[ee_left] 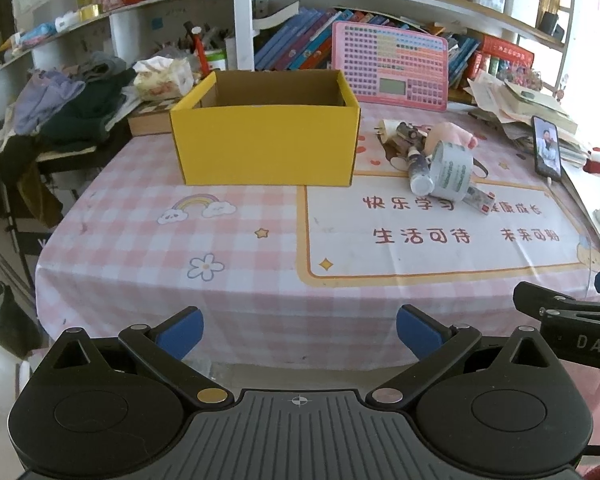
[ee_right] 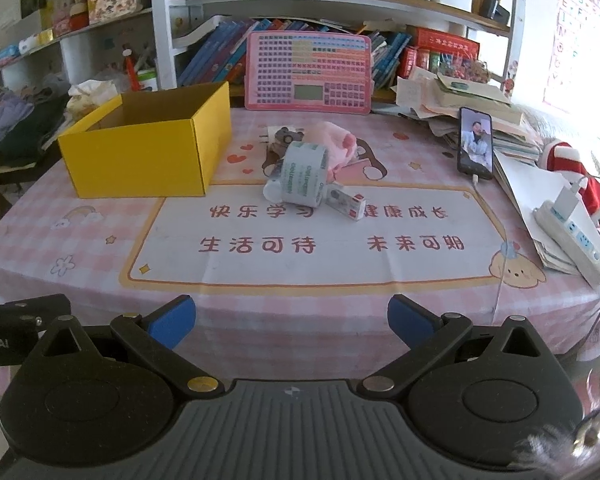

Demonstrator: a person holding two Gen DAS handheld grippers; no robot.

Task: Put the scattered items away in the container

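A yellow cardboard box [ee_left: 265,140] stands open on the pink checked tablecloth; it also shows in the right wrist view [ee_right: 148,148]. To its right lies a heap: a roll of clear tape [ee_left: 450,170] [ee_right: 304,178], a small white bottle [ee_left: 420,178], a small white carton [ee_right: 348,202] [ee_left: 478,200], a pink plush toy [ee_right: 332,140] [ee_left: 450,132] and a white plug [ee_left: 388,128]. My left gripper [ee_left: 300,334] and right gripper [ee_right: 292,322] are both open and empty, held off the table's near edge, far from the heap.
A pink keyboard toy [ee_right: 308,74] leans on the bookshelf behind. A phone [ee_right: 476,142] stands at the right beside stacked papers [ee_right: 480,108] and a power strip [ee_right: 572,232]. Clothes [ee_left: 64,108] are piled at the left.
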